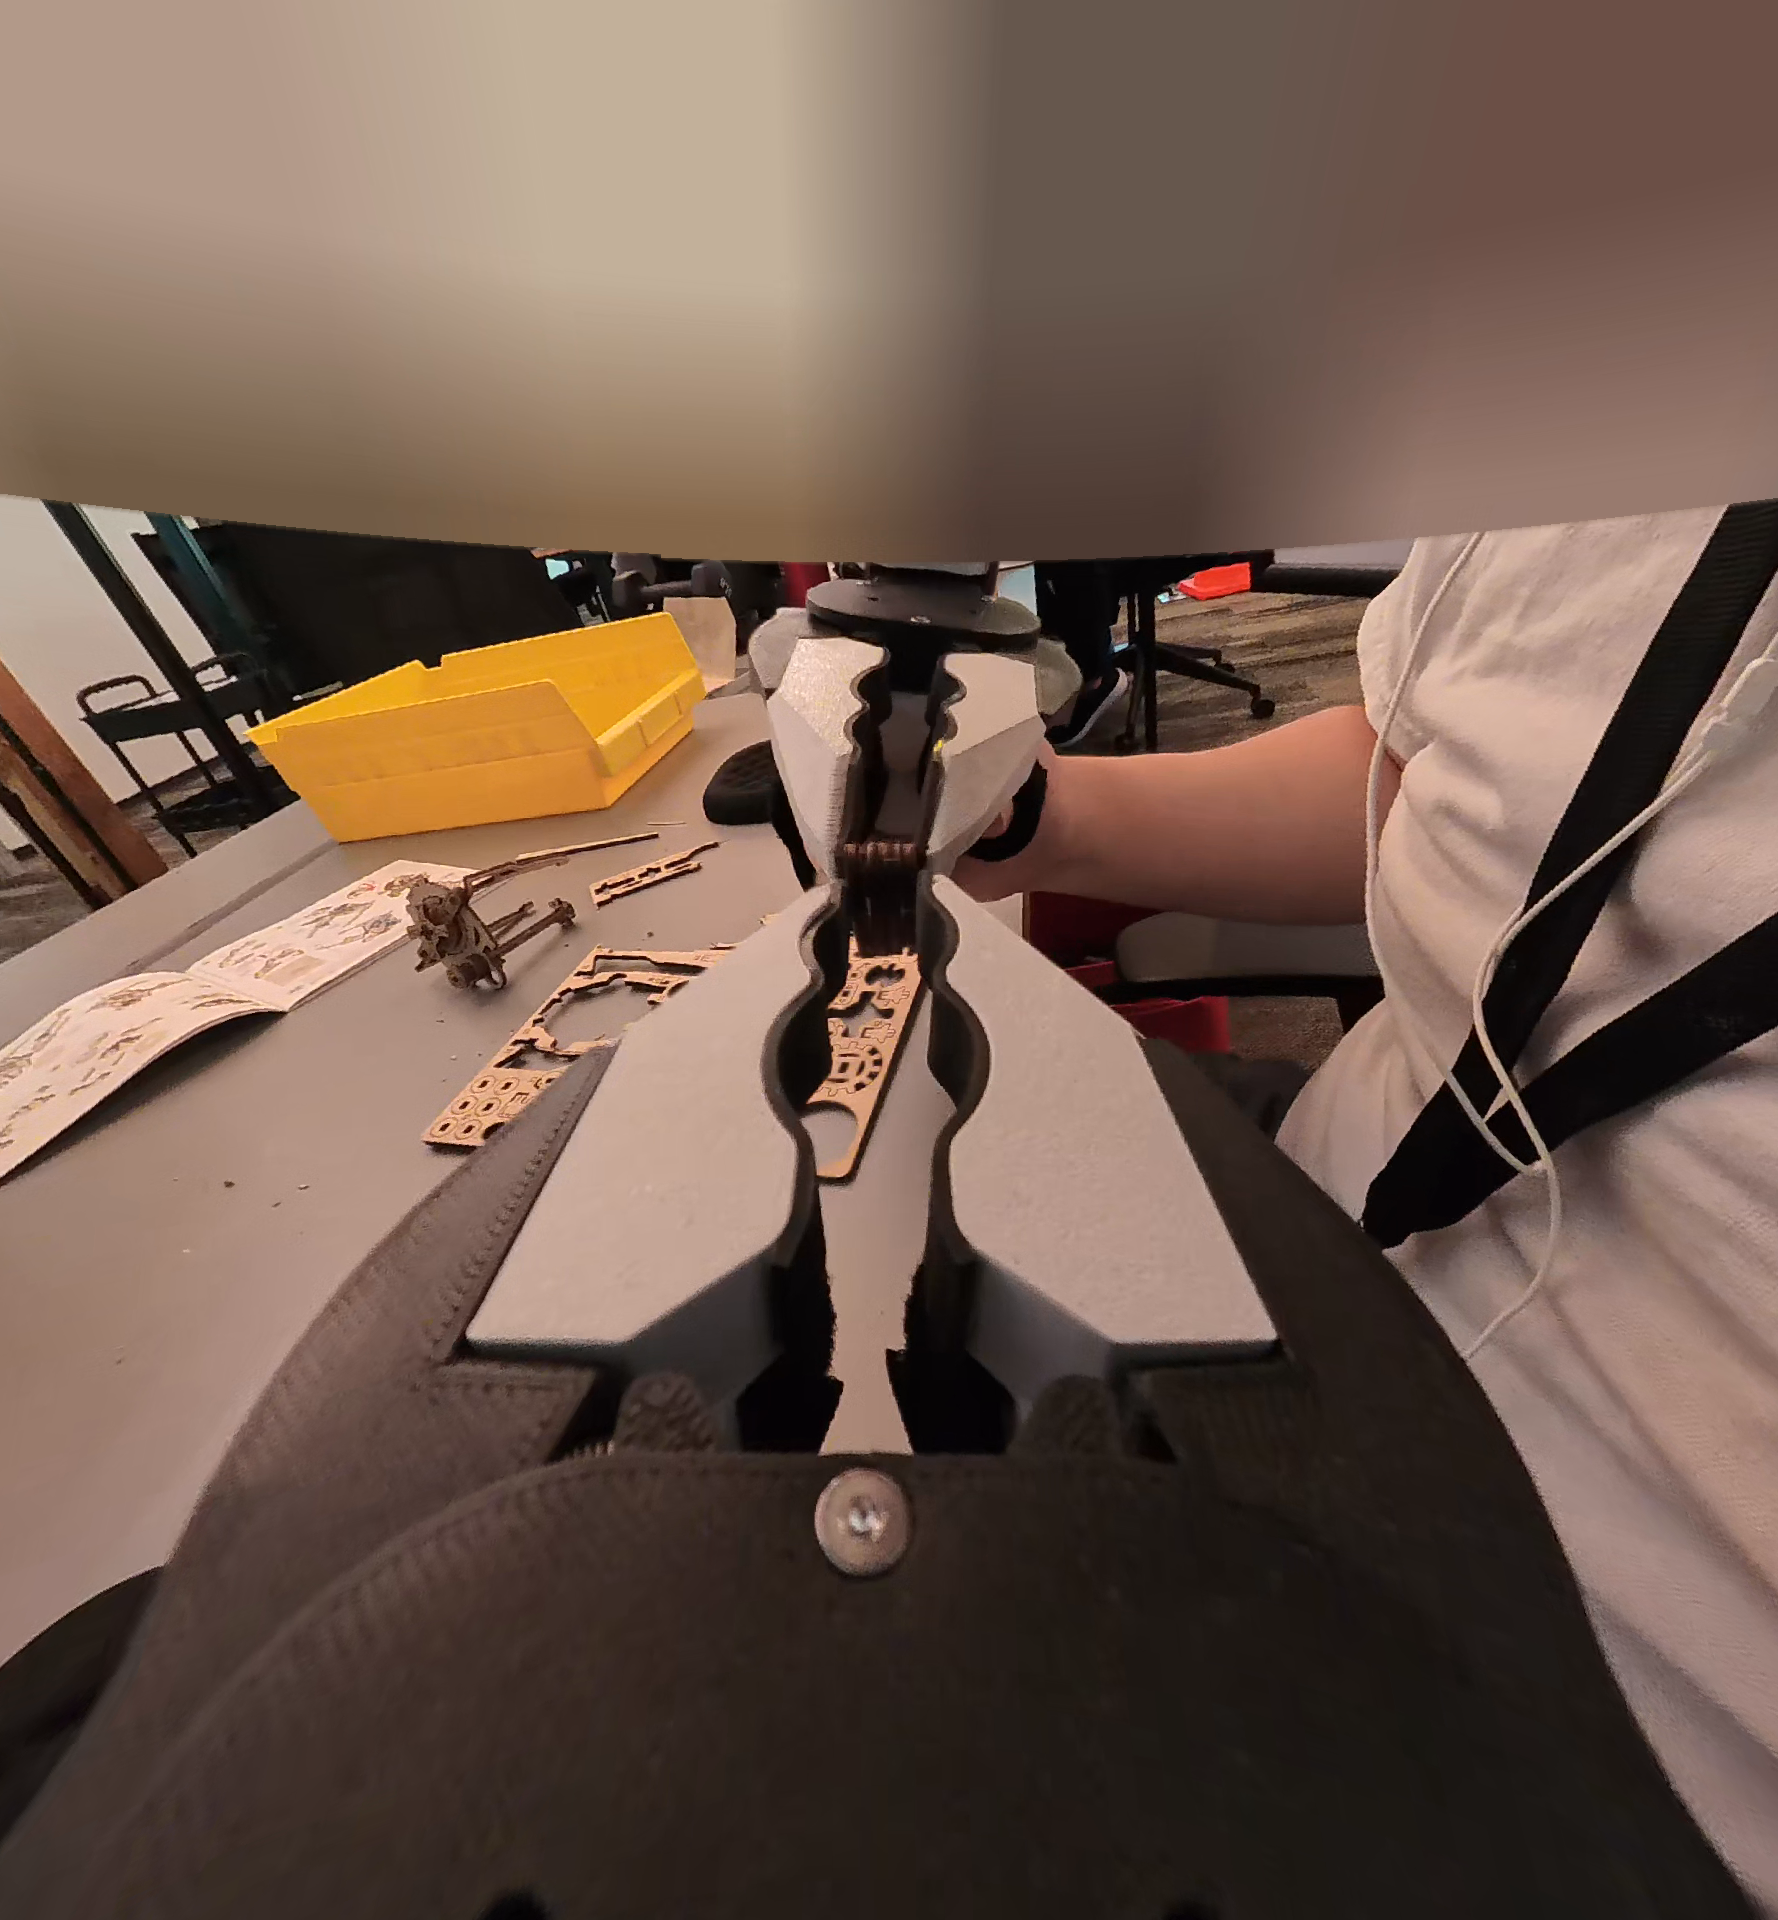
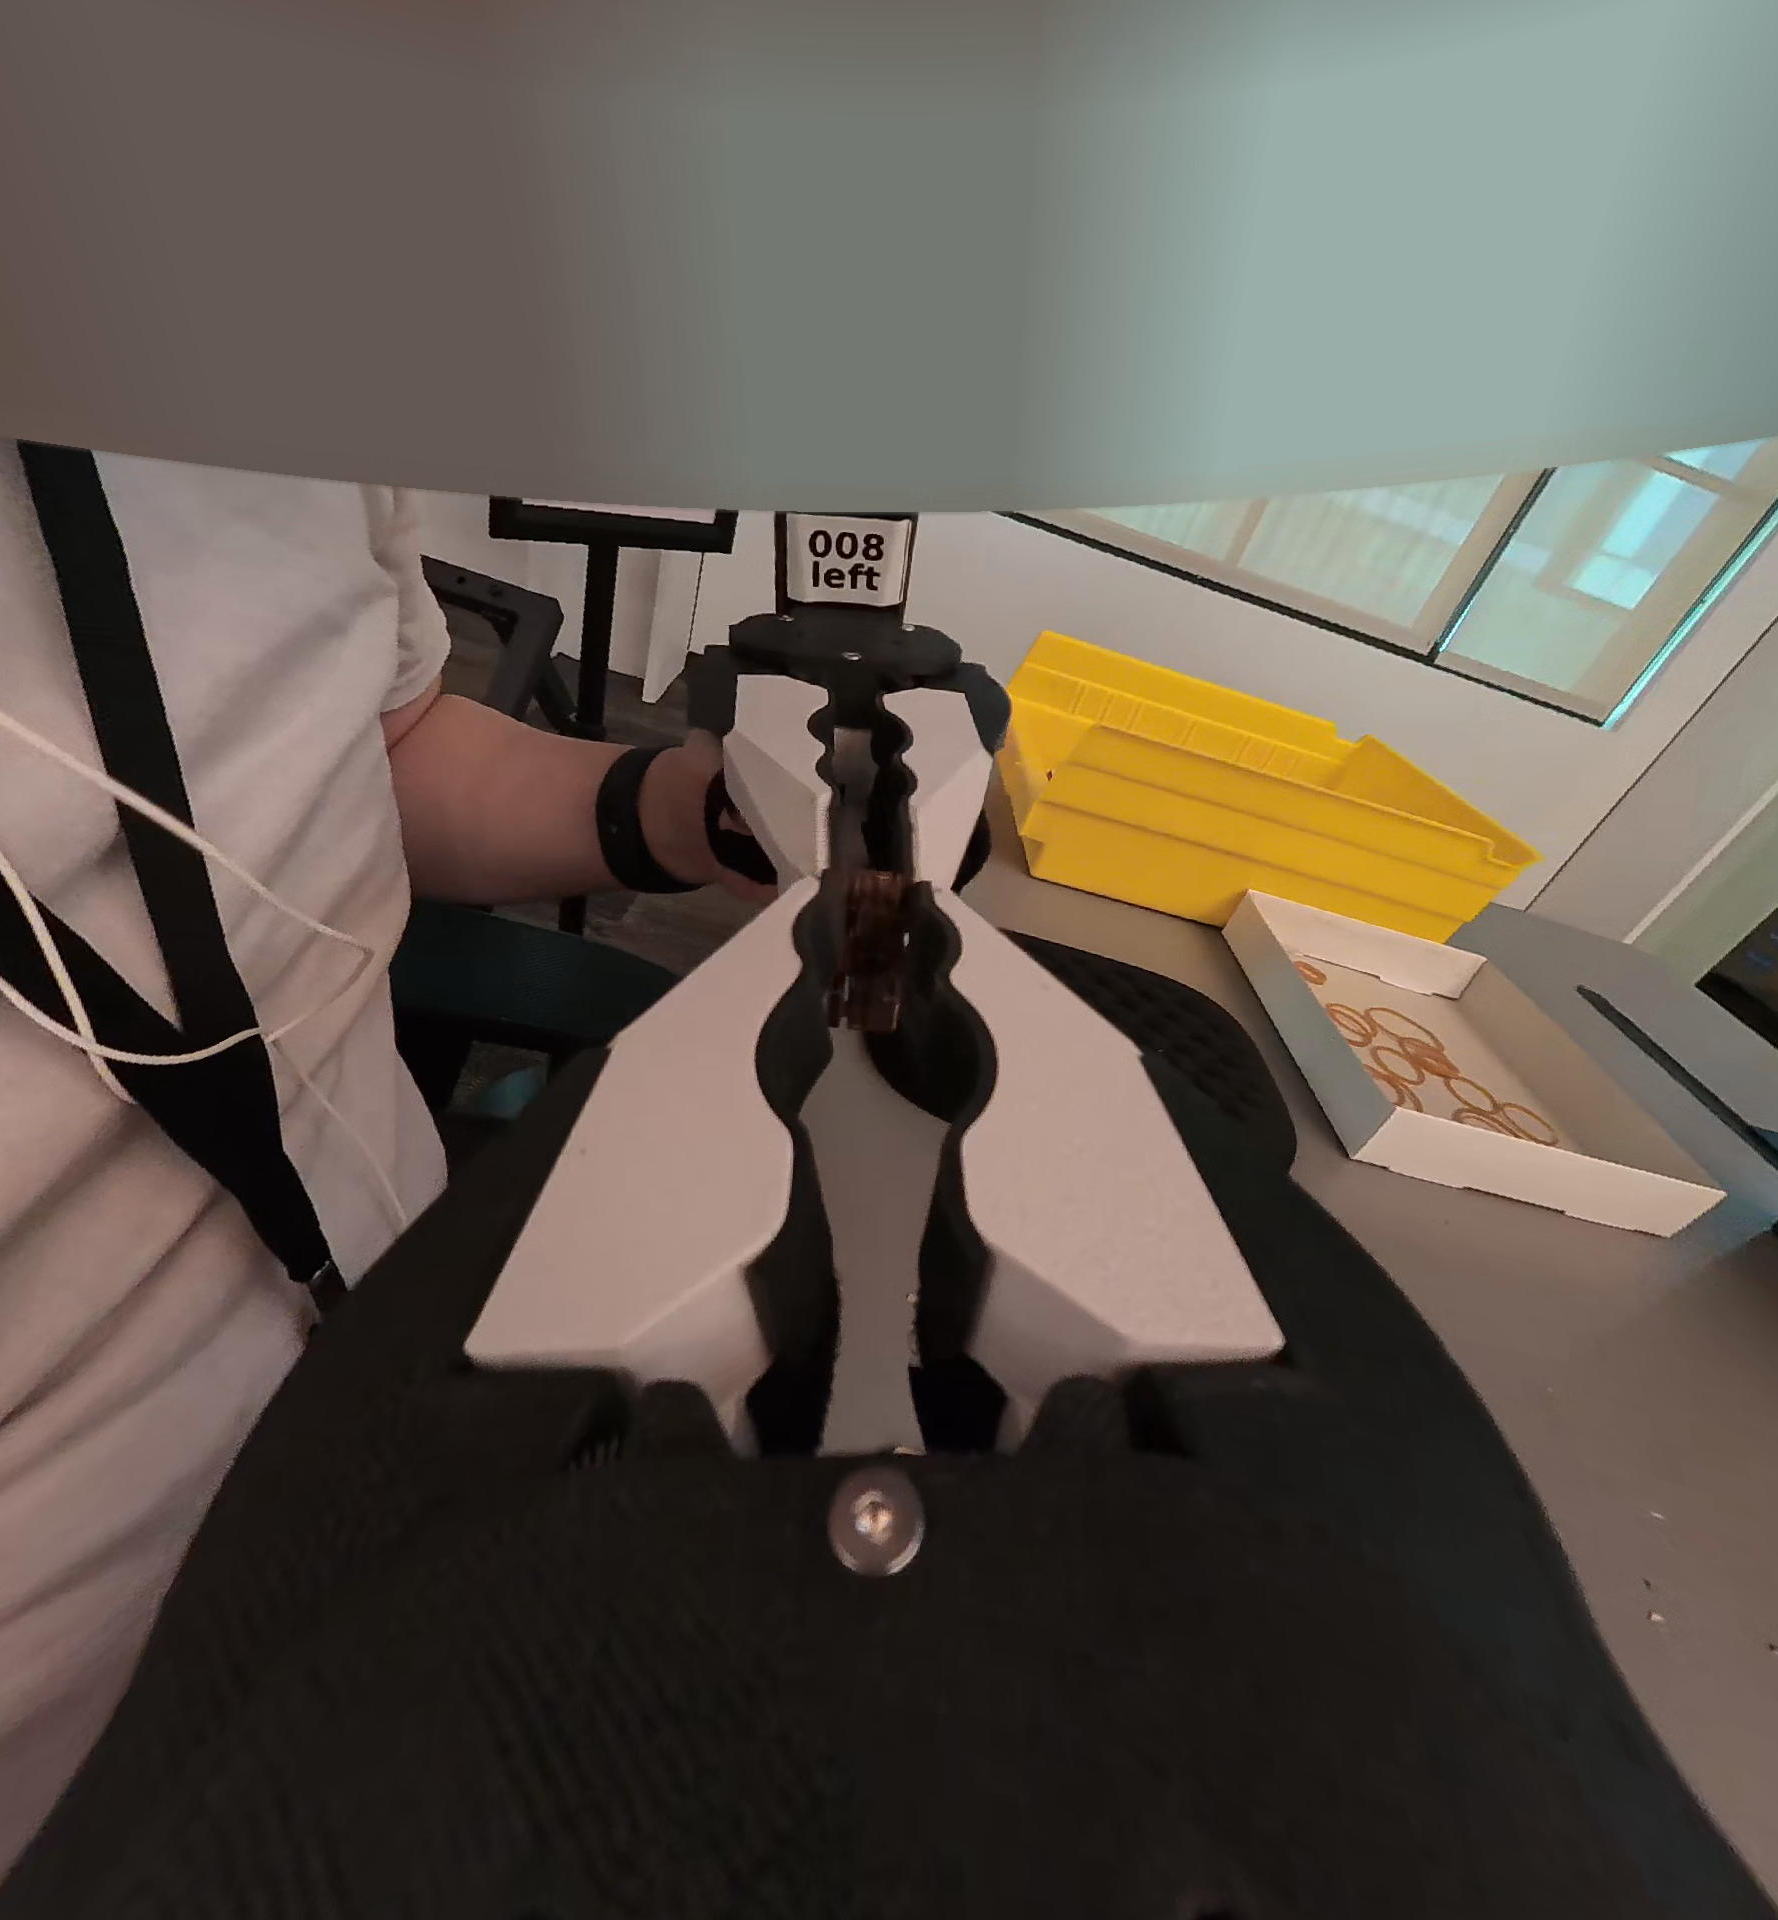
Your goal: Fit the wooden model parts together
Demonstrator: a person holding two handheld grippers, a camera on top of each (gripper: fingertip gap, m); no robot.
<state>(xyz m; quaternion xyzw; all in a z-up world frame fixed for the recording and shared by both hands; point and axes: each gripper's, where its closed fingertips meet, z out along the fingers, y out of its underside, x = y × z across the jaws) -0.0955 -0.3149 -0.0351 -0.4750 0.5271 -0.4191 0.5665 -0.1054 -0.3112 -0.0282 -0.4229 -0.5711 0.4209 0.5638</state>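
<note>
Yellow bin (image 1: 490,743), booklet (image 1: 137,1023) — beyond claws' wooden part (image 1: 880,883).

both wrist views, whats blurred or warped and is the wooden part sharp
Left wrist view: the top is a smeared patch laid over it; wide-angle bending curves the table edge; the wooden part between both grippers is fairly sharp, as is the fret sheet. Right wrist view: the same smear on top; the wooden part looks dark and slightly soft; the bin is bright and clear.
</note>
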